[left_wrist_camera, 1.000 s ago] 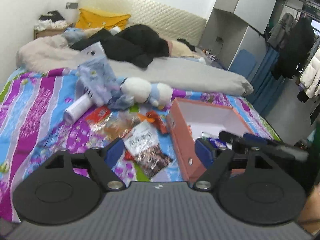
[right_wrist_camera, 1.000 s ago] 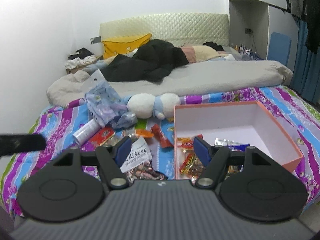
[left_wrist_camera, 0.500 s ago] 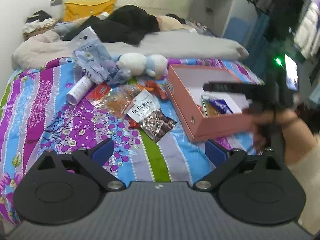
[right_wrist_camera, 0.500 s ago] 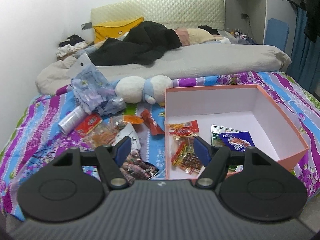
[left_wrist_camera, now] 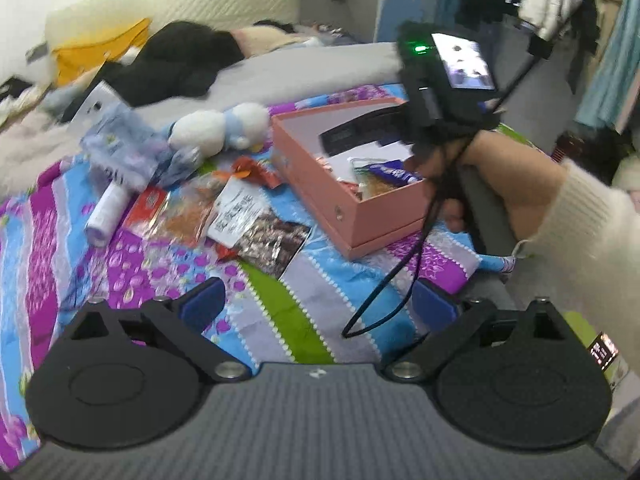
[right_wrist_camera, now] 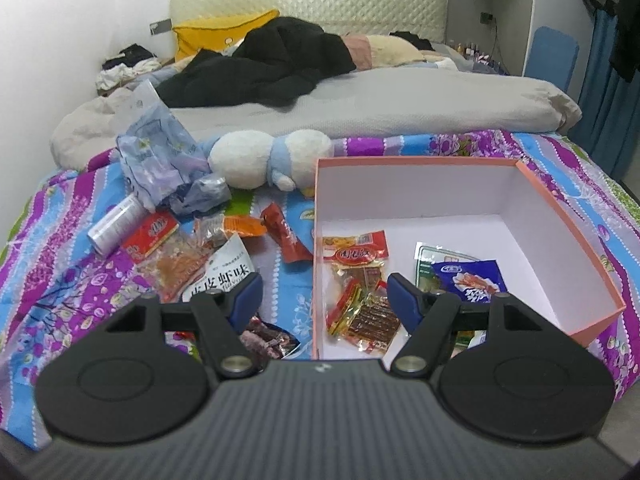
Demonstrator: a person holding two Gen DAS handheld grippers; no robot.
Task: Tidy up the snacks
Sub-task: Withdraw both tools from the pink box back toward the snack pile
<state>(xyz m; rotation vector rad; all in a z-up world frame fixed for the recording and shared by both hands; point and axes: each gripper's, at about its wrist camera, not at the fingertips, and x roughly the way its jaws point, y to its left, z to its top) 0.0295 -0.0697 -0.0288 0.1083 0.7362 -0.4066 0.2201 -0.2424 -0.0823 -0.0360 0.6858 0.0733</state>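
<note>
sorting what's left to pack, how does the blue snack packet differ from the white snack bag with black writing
The blue snack packet lies inside the pink box; the white snack bag lies outside it on the bedspread. The blue packet shows a picture of food; the white bag carries bold black writing with a clear lower part showing dark wrapped pieces. The white bag looks larger. Both lie flat and neither is held.

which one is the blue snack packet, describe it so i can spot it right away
Find the pink box on the striped bedspread. The blue snack packet lies on its white floor toward the near right, overlapping a green-edged packet. It is the only dark blue wrapper inside; the others there are red and yellow.
</note>
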